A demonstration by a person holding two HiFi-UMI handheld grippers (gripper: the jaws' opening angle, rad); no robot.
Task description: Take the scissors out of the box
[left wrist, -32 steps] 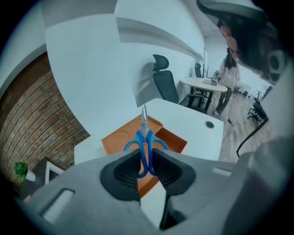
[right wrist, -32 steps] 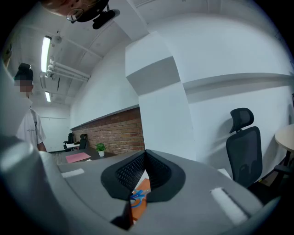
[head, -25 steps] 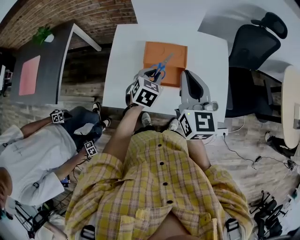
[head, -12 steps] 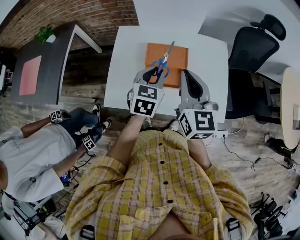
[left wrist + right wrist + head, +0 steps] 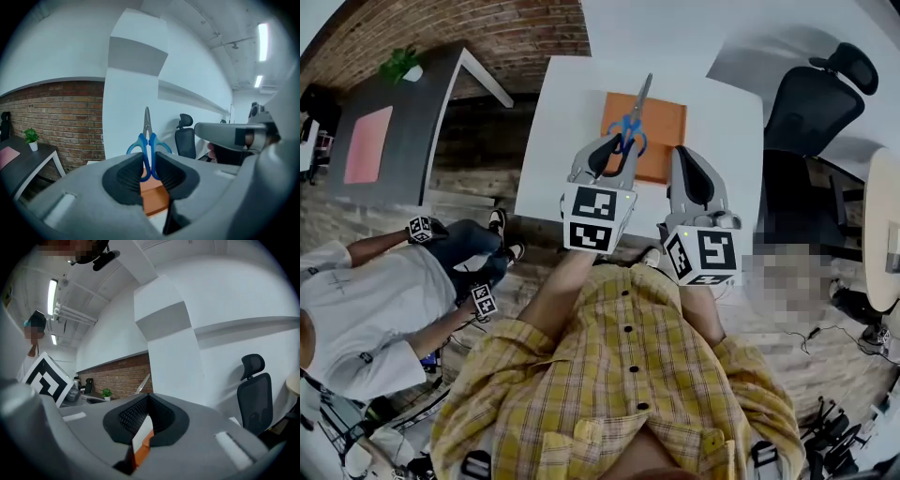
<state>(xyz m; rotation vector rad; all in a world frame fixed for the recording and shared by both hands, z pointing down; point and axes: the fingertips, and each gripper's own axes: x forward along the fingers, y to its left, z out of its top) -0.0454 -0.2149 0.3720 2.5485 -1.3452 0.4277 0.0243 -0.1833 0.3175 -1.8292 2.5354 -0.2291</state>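
Observation:
Blue-handled scissors (image 5: 630,127) hang in the air above the orange box (image 5: 664,131) on the white table (image 5: 567,103). My left gripper (image 5: 615,150) is shut on their handles, and the blades point up and away. In the left gripper view the scissors (image 5: 147,145) stand upright between the pads, with the box (image 5: 152,199) below. My right gripper (image 5: 682,155) stays at the box's right near edge. Its pads (image 5: 140,413) meet at the tips. A sliver of the orange box (image 5: 142,451) shows low in the gap, and I see no grip on it.
A black office chair (image 5: 811,103) stands right of the table. A dark desk (image 5: 412,131) with a pink mat and a small plant is at the left. Another person (image 5: 366,309) sits at the lower left with marker cubes. A brick wall runs behind.
My left gripper has risen out of the box with the scissors in it and has tipped them more upright. The right gripper has kept still.

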